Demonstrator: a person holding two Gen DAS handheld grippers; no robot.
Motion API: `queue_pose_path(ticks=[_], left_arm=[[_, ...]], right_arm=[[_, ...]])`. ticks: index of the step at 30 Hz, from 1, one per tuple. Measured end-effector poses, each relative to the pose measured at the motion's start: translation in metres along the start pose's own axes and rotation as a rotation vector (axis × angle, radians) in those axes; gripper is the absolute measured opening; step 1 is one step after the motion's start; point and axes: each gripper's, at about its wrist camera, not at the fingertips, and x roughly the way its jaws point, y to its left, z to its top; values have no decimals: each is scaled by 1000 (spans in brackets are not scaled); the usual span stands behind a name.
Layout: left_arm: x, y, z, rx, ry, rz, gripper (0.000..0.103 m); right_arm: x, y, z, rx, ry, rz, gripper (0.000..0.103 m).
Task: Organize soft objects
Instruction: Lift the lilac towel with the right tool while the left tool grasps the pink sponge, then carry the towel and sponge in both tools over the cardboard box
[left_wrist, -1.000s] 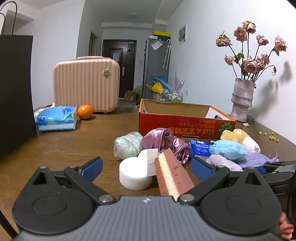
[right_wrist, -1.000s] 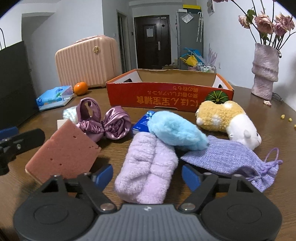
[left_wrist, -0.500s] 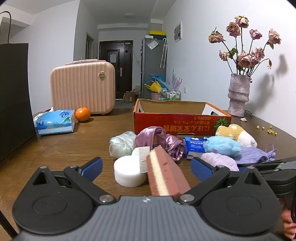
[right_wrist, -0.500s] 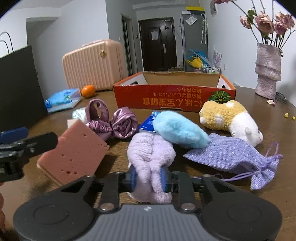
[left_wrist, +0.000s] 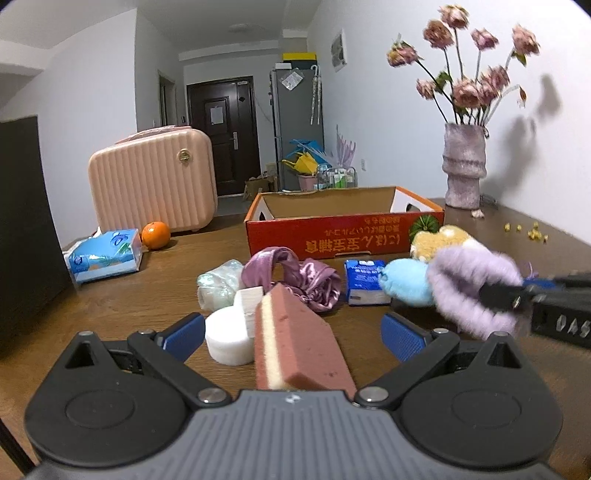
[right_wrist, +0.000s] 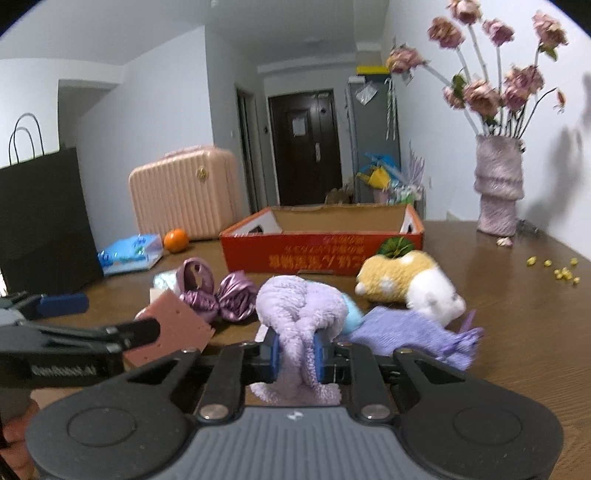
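Tabletop cardboard box (left_wrist: 343, 236), interior unseen

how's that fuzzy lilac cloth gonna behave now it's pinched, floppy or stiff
Probably floppy: the fuzzy lilac cloth bulges above the right gripper, which is shut on it, and sags below the pads. It looks light, since a narrow pinch carries it. The pile likely grips well, so slipping seems unlikely.

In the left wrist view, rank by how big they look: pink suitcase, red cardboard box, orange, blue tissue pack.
1. red cardboard box and pink suitcase: alike in apparent size; the suitcase stands farther back, so unranked.
2. blue tissue pack
3. orange
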Motion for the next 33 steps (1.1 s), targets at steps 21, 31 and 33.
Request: queue_pose_path(ticks=[21,31,33], left_arm=[[53,-50,-16,180,142,195,95],[56,-39,-17,111,182,155,76],[54,-37,-18,100,180,141,75]], right_arm=[[-4,-41,-3,36,-41,-33,17],[3,-40,-4,36,-26,-26,18],[3,-39,-4,32,-26,-26,18]])
